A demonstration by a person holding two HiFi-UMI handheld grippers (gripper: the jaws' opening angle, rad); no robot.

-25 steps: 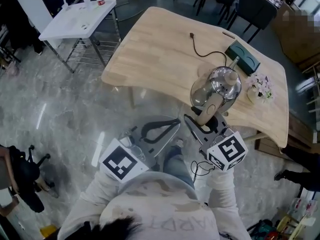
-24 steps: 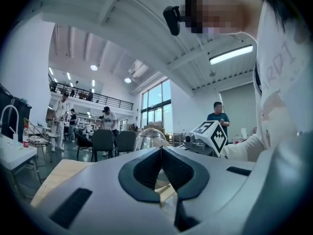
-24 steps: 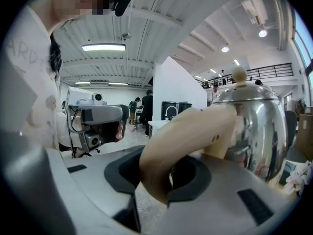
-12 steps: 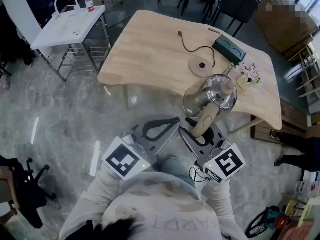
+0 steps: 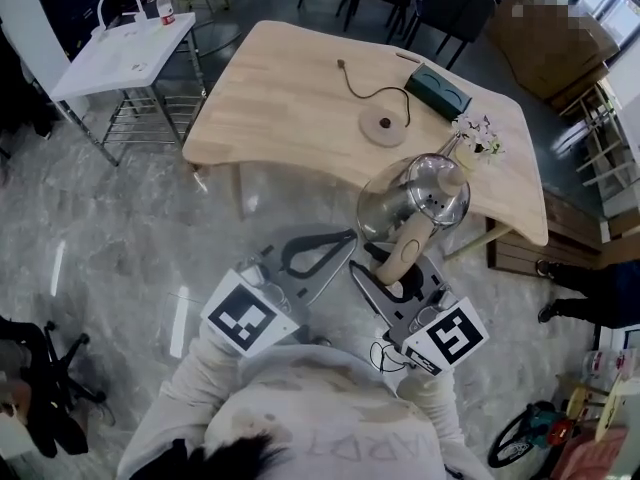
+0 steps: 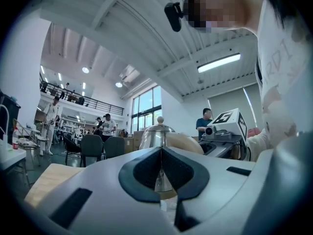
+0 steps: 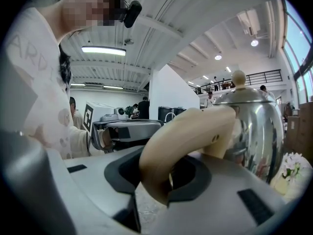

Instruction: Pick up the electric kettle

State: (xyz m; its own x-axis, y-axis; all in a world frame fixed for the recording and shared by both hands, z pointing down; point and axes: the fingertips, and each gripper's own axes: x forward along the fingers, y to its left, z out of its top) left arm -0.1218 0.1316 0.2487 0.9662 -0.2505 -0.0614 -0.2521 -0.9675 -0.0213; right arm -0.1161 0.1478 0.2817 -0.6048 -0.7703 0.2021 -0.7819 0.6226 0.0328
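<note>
Kettle (image 5: 415,194) farther back, right claw (image 5: 396,272) level

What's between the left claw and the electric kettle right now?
Nothing. In the head view only bare floor shows between the shut left claw and the electric kettle, which the right claw grips by its handle.

Grey stone floor (image 5: 120,228) bears a wooden table (image 5: 290,98), white side table (image 5: 120,58), dark chairs (image 5: 455,8); tall windows (image 6: 144,109) and ceiling strip-lights (image 6: 218,62) present.

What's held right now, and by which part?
The right gripper grips the electric kettle by its beige handle. The left gripper holds nothing, jaws together.
</note>
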